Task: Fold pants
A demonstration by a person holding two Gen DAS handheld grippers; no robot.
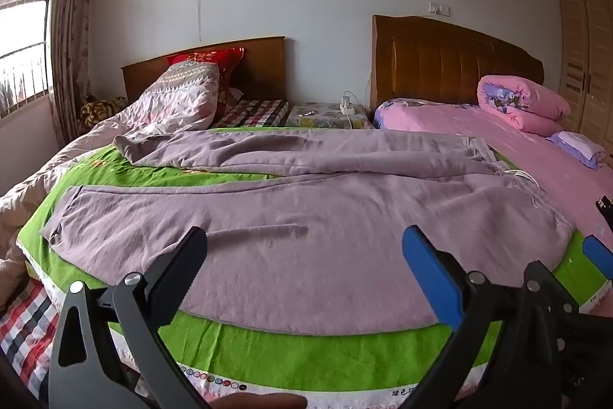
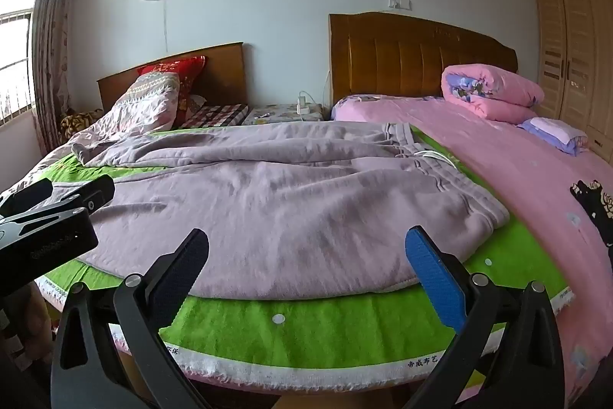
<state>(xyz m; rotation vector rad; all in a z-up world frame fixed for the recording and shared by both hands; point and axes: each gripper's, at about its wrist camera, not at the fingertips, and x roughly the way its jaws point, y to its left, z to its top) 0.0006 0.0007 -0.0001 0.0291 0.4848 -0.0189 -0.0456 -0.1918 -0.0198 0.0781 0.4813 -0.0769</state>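
Soft and floppy, the purple pants [image 1: 291,202] lie spread on the green cloth [image 1: 306,347] near its front edge, so the wide-open, empty left gripper [image 1: 304,248] and right gripper [image 2: 306,250] should pinch the hems.

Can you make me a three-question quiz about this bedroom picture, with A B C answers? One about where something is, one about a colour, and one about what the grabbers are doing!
1. Where do the soft lilac pants lie?
A. on the green cloth
B. on the floor
C. inside the wooden wardrobe

2. What colour is the rolled quilt by the tall wooden headboard?
A. yellow
B. pink
C. black

3. How are the left gripper and right gripper?
A. both squeezing the pants
B. one holding a pillow
C. both open, holding nothing

Answers:
1 A: the pants are spread flat over the green cloth.
2 B: the roll is pink with purple flowers.
3 C: each pair of fingers stands wide apart above the pants.
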